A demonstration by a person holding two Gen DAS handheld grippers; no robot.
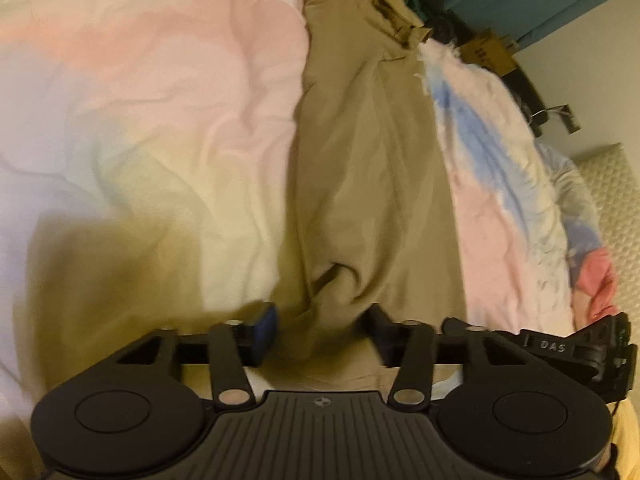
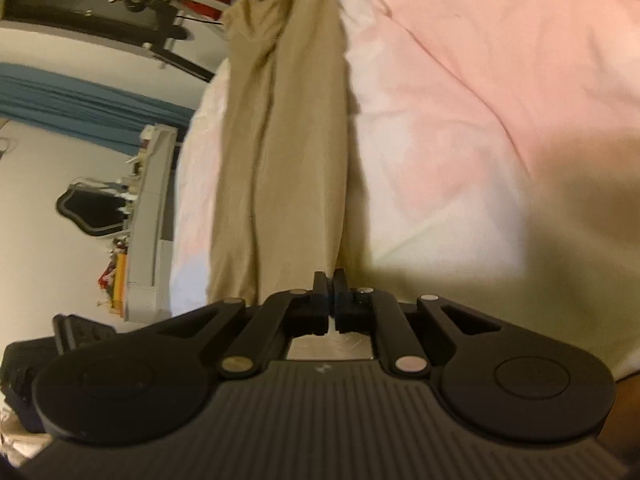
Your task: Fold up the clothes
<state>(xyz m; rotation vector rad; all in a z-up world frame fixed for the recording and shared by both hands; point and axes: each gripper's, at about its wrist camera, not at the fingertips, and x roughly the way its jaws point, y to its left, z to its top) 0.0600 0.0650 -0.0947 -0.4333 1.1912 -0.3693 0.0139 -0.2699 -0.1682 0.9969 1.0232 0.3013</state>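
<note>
Left tongs (image 1: 322,330) agape over trousers (image 1: 360,160), right tongs (image 2: 331,300) closed.

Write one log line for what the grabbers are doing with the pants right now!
task: fold clothes | left gripper: open over khaki pants | right gripper: shut at pants' edge, grip unclear | surface: pastel bedspread

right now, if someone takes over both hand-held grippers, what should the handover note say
Left hand-held gripper: open, fingers either side of a bunched fold at the near end of the tan trousers, pads not pressing.
Right hand-held gripper: shut at the trousers' near edge; whether cloth is pinched cannot be told.
Trousers lie lengthwise on the pastel bedspread, legs together, far end near the bed's edge.
Done: laid out long and narrow.
Left: probably grip the near end with both and fold it toward the far end.
</note>
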